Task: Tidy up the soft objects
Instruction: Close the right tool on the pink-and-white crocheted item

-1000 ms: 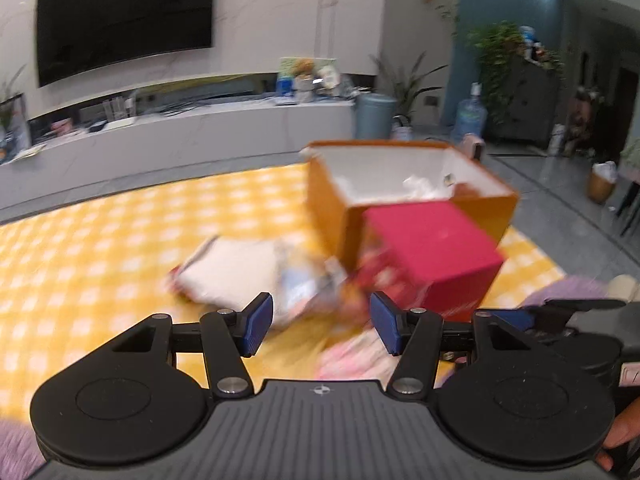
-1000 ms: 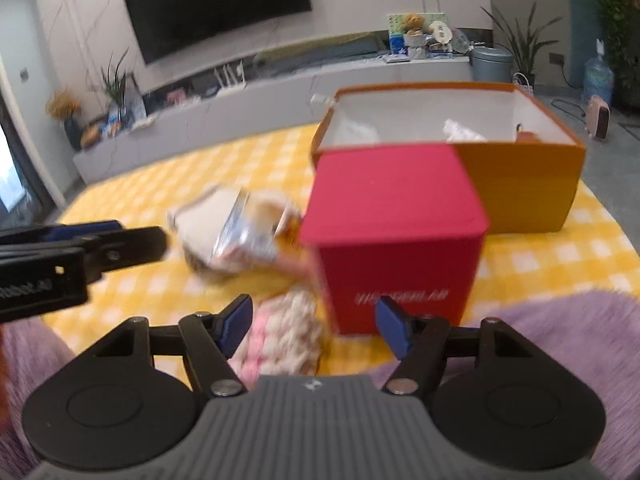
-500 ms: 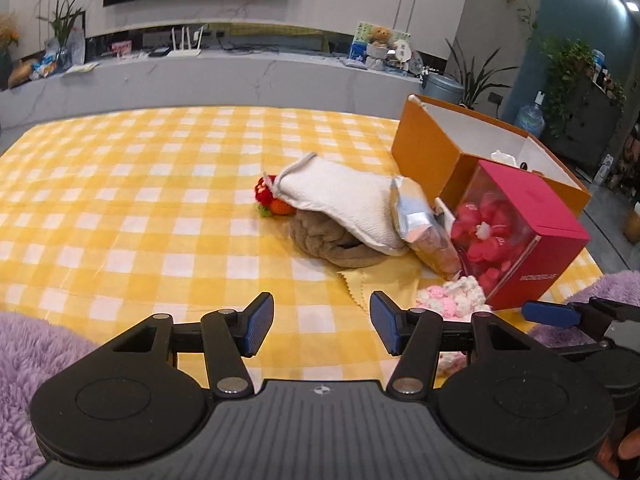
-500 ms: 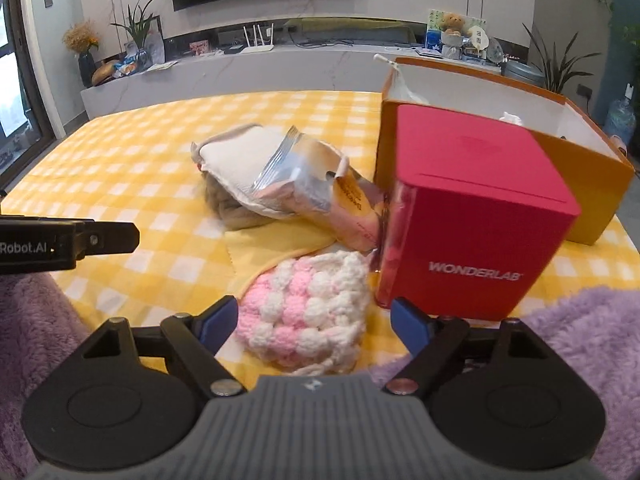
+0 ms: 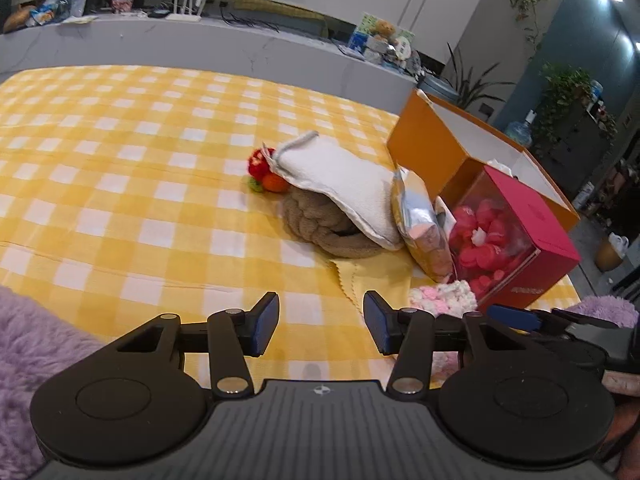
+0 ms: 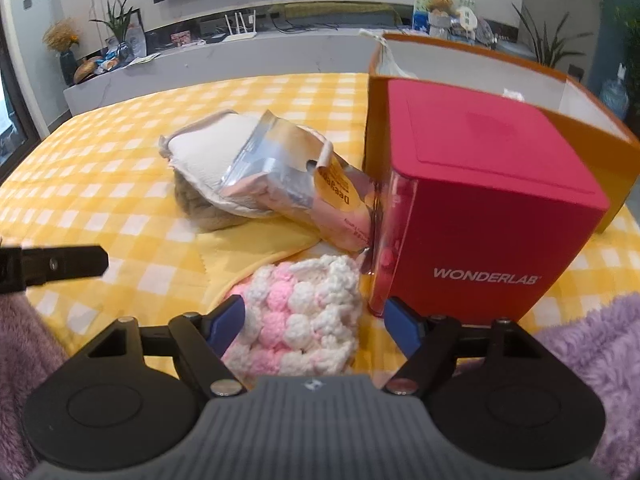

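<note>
A pink-and-white knitted piece [image 6: 296, 312] lies on the yellow checked cloth [image 6: 120, 160] between the fingers of my right gripper [image 6: 314, 320], whose jaws are closing without pressing on it. Behind it, a white towel pad [image 5: 340, 184] is draped over a braided brown cushion [image 5: 320, 224]. A small red-and-orange knitted toy [image 5: 264, 172] sits by the pad's far end. A foil snack bag [image 6: 288, 184] leans on the pad. My left gripper [image 5: 320, 320] hovers over bare cloth to the left, its jaws closing on nothing.
A red WONDERLAB box [image 6: 480, 208] stands right of the knit, touching an open orange box [image 5: 432, 140] behind it. A plain yellow cloth [image 5: 368, 276] lies under the pile. Fluffy purple sleeves [image 6: 592, 344] frame both lower corners. A low white cabinet [image 5: 200, 40] runs along the back.
Both grippers have dropped towards the cloth. The left one swung left and rolled, and its jaws narrowed. The right one closed in on the pink-and-white knit, which now lies between its fingers.
</note>
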